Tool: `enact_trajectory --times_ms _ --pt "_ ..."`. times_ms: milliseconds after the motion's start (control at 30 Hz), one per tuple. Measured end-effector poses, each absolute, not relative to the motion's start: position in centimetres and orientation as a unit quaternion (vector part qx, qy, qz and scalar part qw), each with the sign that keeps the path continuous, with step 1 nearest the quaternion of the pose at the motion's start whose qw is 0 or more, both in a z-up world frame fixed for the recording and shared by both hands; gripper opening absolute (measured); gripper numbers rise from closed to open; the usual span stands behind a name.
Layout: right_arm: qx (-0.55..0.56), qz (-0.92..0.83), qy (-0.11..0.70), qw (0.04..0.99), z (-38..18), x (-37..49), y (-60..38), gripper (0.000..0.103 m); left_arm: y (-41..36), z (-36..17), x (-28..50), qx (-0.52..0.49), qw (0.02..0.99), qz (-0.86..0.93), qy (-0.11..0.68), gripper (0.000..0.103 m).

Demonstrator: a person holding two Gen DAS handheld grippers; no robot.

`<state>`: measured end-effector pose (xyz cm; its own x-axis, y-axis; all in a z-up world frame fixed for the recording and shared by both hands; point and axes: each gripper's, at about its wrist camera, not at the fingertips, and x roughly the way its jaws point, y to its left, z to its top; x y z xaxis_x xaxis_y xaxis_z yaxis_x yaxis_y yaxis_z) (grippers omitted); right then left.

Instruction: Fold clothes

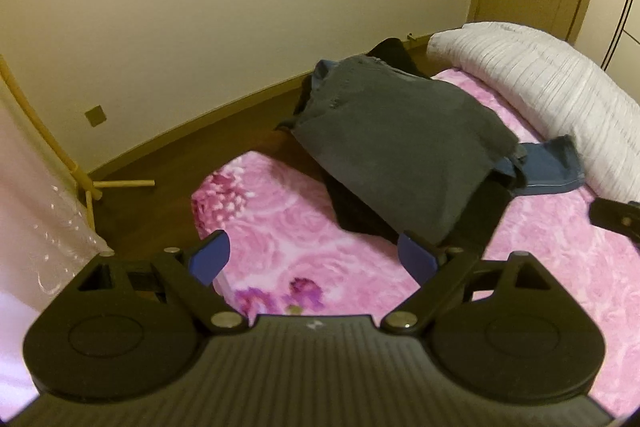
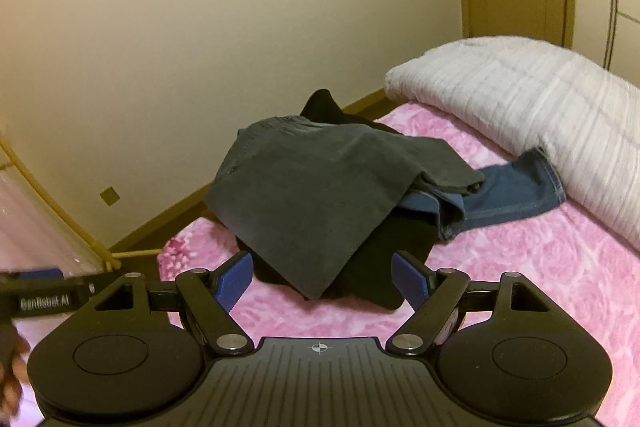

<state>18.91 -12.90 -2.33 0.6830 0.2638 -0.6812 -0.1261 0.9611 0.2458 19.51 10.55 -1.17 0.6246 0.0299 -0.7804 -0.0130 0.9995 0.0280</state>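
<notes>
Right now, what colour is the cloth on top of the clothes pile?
Dark grey cloth, clearest in the right wrist view.

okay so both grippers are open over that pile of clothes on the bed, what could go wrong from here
1. The grey garment lies draped over a black garment and jeans; a deep pinch may lift several layers at once.
2. The pile sits near the edge of the pink blanket, so pulling towards the wall could drag clothes onto the floor.
3. The left hand-held gripper and right hand-held gripper are close together and could collide.
</notes>
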Motion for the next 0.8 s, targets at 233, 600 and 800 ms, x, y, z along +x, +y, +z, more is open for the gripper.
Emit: enact_trajectory --times_ms 233,600,800 --pt "0.048 0.093 0.394 0.913 -5.5 24.0 -11.2 0.080 13.2 -5.3 28.5 0.020 0.901 -0.054 0.430 0.089" --pt "0.035 0.050 0.427 0.902 -14.0 37.2 -10.3 0.080 14.2 -13.3 45.1 0.065 0.886 -0.192 0.417 0.089" --pt "0.102 0.006 0.455 0.884 -19.4 41.5 -13.0 0.080 14.2 -16.9 50.1 0.016 0.840 -0.264 0.473 0.084"
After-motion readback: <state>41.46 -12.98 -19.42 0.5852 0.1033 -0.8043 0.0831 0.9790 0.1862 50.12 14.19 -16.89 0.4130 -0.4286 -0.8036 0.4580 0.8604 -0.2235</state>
